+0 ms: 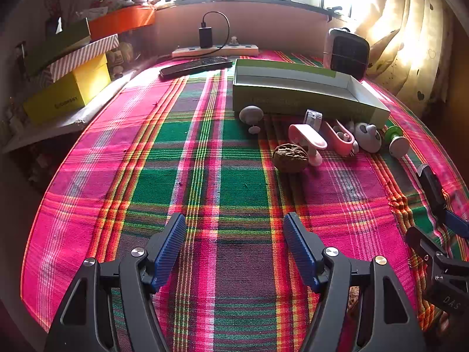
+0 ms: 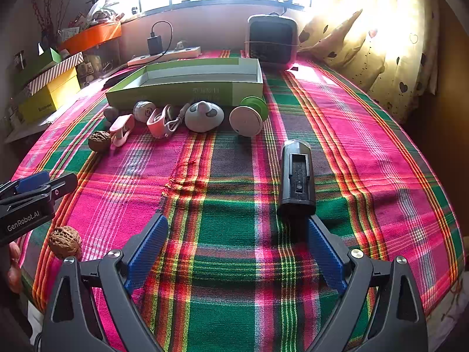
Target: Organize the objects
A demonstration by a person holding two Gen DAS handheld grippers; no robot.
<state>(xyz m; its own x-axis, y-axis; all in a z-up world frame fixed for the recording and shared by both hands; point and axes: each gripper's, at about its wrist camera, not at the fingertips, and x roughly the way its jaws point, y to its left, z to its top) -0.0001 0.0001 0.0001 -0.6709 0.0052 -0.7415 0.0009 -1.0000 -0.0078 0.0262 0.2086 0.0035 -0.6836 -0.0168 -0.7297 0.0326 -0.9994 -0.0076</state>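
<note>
My left gripper [image 1: 234, 223] stands open over the plaid cloth [image 1: 205, 176] with nothing between its fingers. My right gripper [image 2: 237, 223] is open too. A black oblong device [image 2: 297, 173] lies just ahead of its right finger, apart from the pads. An open green box [image 2: 187, 88] sits further back, with small items in a row before it: a walnut [image 2: 99, 141], a pink clip [image 2: 121, 129], a grey panda-like toy [image 2: 203, 116] and a white and green spool [image 2: 247, 118]. A second walnut [image 2: 65, 242] lies beside my left gripper [image 2: 58, 180].
A small fan heater [image 2: 272, 41], a power strip [image 2: 164, 55] with a charger and a remote [image 1: 195, 66] lie at the back. Stacked boxes [image 1: 67, 88] stand on a shelf at the left. A curtain [image 2: 381, 44] hangs along the right.
</note>
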